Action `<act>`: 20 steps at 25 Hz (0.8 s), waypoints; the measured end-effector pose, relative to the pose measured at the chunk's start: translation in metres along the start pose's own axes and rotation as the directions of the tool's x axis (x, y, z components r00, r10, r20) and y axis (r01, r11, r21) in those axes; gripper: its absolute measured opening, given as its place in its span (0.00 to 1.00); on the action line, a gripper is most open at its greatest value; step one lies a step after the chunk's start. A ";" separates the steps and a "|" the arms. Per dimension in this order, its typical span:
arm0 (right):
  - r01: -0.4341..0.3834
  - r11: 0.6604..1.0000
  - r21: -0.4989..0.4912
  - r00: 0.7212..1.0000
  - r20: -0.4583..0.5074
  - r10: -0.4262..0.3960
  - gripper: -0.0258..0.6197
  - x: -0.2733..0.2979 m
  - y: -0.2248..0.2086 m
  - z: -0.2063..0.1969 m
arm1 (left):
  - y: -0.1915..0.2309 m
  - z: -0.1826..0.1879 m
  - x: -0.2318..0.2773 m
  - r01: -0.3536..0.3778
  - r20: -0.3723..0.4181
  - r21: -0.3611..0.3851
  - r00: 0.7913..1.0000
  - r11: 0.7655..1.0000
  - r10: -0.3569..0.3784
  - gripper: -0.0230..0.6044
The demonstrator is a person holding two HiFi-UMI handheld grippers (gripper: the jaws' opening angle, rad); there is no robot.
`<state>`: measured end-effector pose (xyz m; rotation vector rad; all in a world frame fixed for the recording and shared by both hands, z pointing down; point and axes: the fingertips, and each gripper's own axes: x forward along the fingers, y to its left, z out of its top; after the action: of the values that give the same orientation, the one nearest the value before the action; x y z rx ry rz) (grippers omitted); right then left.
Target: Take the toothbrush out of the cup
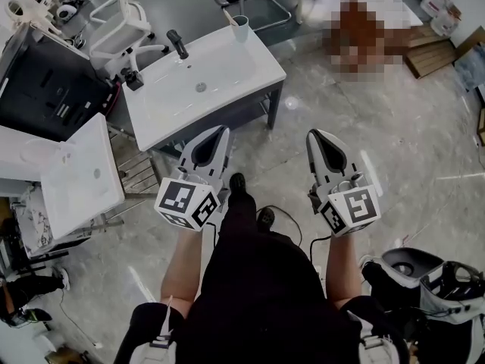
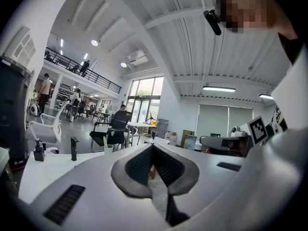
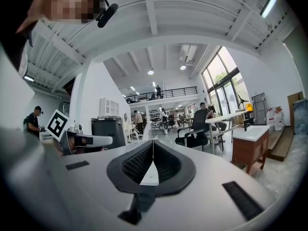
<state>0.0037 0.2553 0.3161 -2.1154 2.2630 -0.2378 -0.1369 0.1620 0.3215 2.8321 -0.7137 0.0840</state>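
- The task looks not yet begun: the toothbrush [image 1: 228,17] stands in the cup [image 1: 240,29], well apart from both grippers.
- Left gripper [image 1: 224,131]: jaws together, empty, near the counter's front edge.
- The cup sits on the far corner of the white sink counter [image 1: 250,63], right of the faucet [image 1: 177,44].
- Right gripper [image 1: 312,133]: jaws together, empty, over the grey floor [image 1: 394,150].
- Still to do: reaching, gripping, lifting out.
- The room is an open workshop with chairs and tall windows [image 2: 142,97].

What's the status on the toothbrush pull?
Left tongs and right tongs shut, empty, short of the sink counter. Toothbrush stands in the cup at the counter's far corner. Nothing seen in the way.
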 end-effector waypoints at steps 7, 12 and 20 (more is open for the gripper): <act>0.028 1.000 -0.002 0.999 -0.030 -0.028 0.09 0.049 -0.028 0.005 | 0.033 0.006 0.044 0.019 -0.005 -0.015 1.000 1.000 -0.019 0.06; 0.040 0.999 -0.013 0.999 -0.033 -0.040 0.09 0.098 -0.044 0.017 | 0.072 0.014 0.087 0.029 -0.006 -0.026 1.000 0.999 -0.029 0.06; 0.081 0.996 -0.034 0.997 -0.011 -0.081 0.09 0.184 -0.073 0.037 | 0.136 0.039 0.154 0.085 0.008 -0.023 0.996 0.996 -0.085 0.06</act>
<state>0.0675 0.0647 0.3036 -2.2307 2.2056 -0.2173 -0.0657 -0.0341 0.3272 2.8371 -0.5911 0.0516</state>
